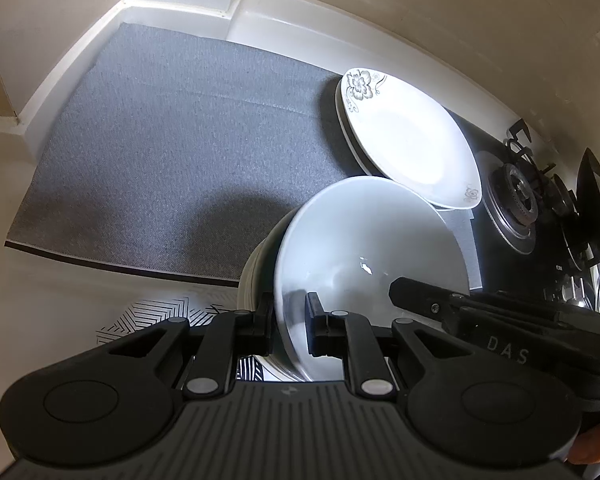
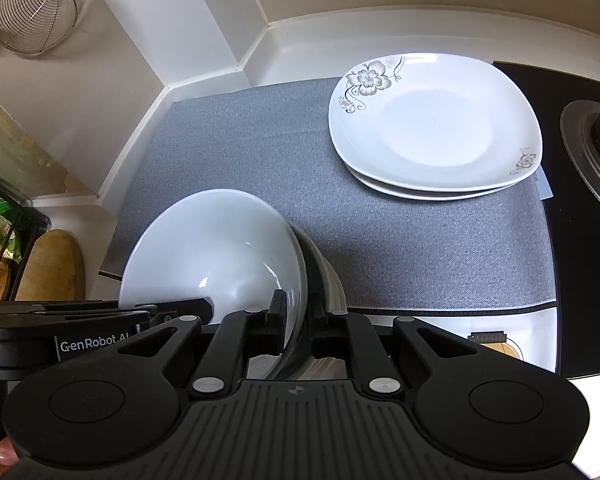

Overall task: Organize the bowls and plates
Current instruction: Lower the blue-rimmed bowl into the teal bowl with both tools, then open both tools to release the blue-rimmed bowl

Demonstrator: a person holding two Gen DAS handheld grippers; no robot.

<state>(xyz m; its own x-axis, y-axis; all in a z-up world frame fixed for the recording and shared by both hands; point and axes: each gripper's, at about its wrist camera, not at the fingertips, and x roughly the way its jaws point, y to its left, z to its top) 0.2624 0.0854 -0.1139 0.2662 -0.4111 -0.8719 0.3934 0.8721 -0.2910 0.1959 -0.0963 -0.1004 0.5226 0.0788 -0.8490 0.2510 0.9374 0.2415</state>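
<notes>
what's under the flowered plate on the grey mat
A second white plate lies directly beneath the flowered plate; only its rim shows along the near edge. Under both is the grey mat. Whether the lower plate has a pattern is hidden.

— Colours at twelve o'clock?
— White plates [image 2: 436,128], grey flower print on rims. Grey woven mat [image 2: 380,240], dark border.
— At six?
— Plain white bowl [image 2: 216,248]; black fingers [image 2: 278,320].

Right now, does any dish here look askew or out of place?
Yes: the white bowl is tipped steeply on its side, its rim pinched by both the left hand-held gripper and right hand-held gripper. The two flowered plates lie flat, stacked slightly offset on the grey mat.
</notes>
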